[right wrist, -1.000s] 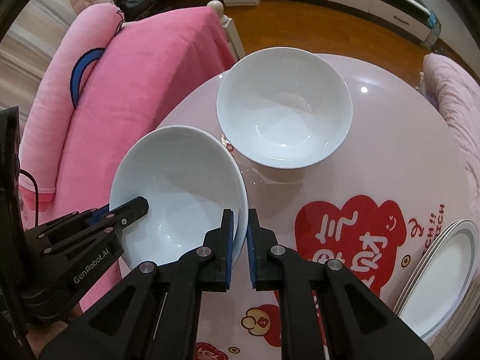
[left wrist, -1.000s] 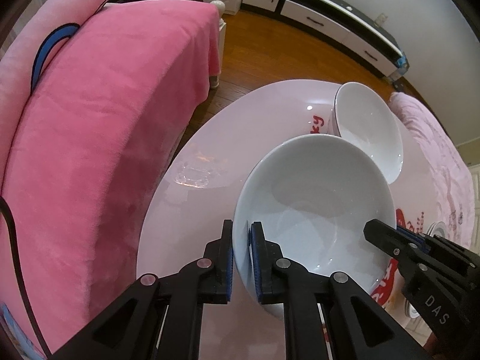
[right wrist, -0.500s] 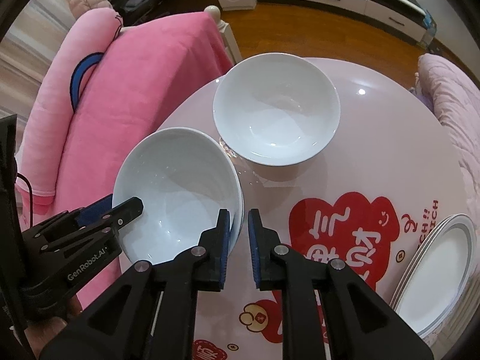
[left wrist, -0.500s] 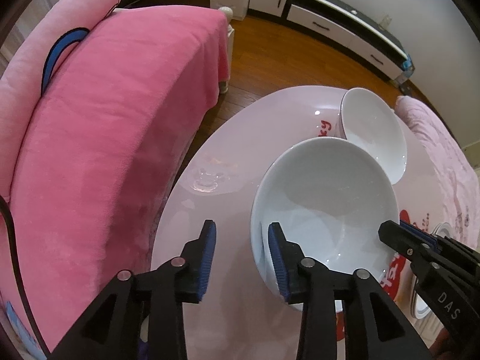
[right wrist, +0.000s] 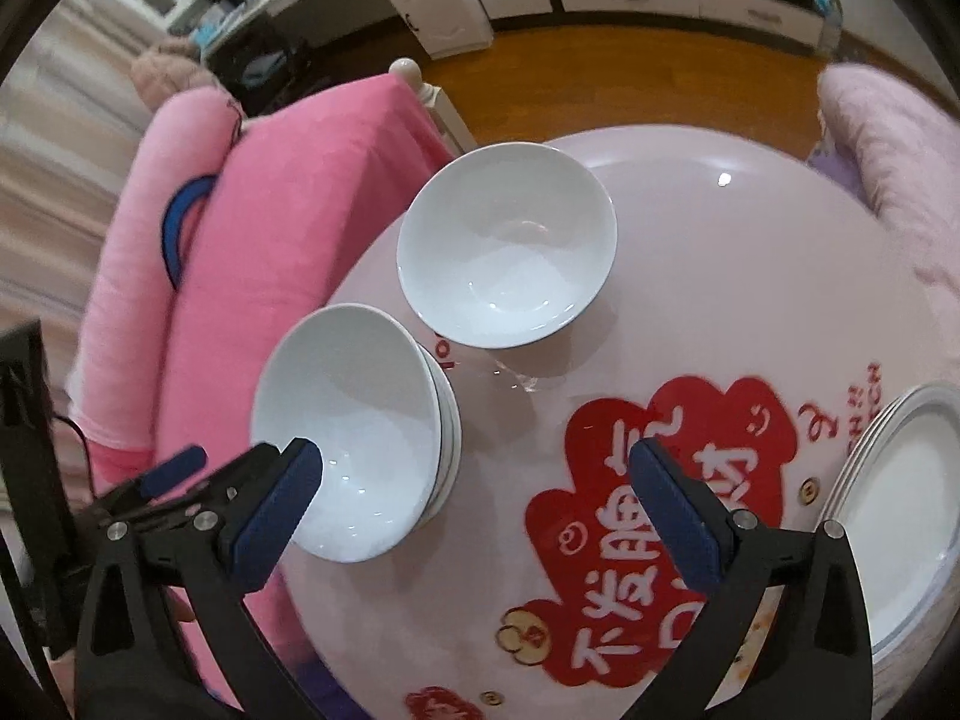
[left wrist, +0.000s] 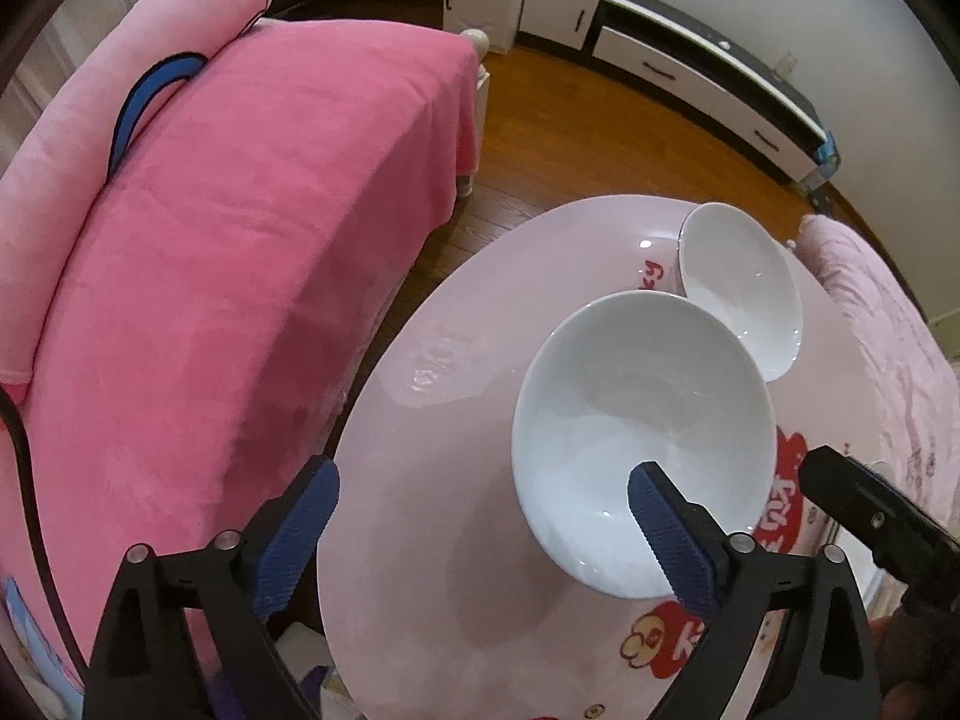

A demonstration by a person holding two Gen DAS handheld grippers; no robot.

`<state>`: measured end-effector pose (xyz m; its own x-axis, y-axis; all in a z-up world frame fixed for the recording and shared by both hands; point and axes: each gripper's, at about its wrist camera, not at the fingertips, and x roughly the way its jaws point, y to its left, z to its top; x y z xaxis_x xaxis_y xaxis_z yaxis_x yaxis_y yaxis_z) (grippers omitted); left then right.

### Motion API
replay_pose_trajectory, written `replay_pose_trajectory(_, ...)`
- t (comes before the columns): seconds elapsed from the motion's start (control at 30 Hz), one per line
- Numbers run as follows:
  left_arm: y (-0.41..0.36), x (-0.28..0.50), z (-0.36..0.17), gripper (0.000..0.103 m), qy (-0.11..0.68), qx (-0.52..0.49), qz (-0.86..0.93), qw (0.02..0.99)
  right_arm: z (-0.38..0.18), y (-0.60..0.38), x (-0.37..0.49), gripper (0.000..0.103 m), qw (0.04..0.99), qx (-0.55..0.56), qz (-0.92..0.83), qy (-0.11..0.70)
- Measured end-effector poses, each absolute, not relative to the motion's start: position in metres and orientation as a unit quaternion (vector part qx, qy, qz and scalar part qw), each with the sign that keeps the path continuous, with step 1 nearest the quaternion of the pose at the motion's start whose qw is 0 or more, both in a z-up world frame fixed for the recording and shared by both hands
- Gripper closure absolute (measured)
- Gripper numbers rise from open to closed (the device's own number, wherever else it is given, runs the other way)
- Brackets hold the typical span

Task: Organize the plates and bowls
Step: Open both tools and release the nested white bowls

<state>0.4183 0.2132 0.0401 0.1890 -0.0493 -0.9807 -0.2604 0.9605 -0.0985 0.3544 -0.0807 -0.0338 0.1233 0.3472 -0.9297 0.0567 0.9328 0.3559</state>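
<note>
A white bowl sits nested on a stack of bowls near the left edge of the round pink table; it also shows in the left wrist view. A second white bowl stands alone just behind it, also in the left wrist view. A stack of white plates lies at the table's right edge. My left gripper is open and empty, in front of the stack. My right gripper is open and empty, above the stack's near side.
A pink-covered sofa with a pink cushion runs along the table's left side. A light pink seat stands at the far right. White cabinets line the far wall beyond the wooden floor.
Both grippers held the top bowl's rim a second ago. Both have opened wide and drawn back, leaving the bowl resting on the stack.
</note>
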Motion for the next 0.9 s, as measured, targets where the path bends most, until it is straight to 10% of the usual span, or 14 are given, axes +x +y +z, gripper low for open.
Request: replay_pose_trajectory(0.9, 0.252, 0.448, 0.003, 0.01, 0.669, -0.163, -0.015, 0.725, -0.066, -0.061, 0.359, 0.001, 0.713, 0.154, 0.044, 0.682)
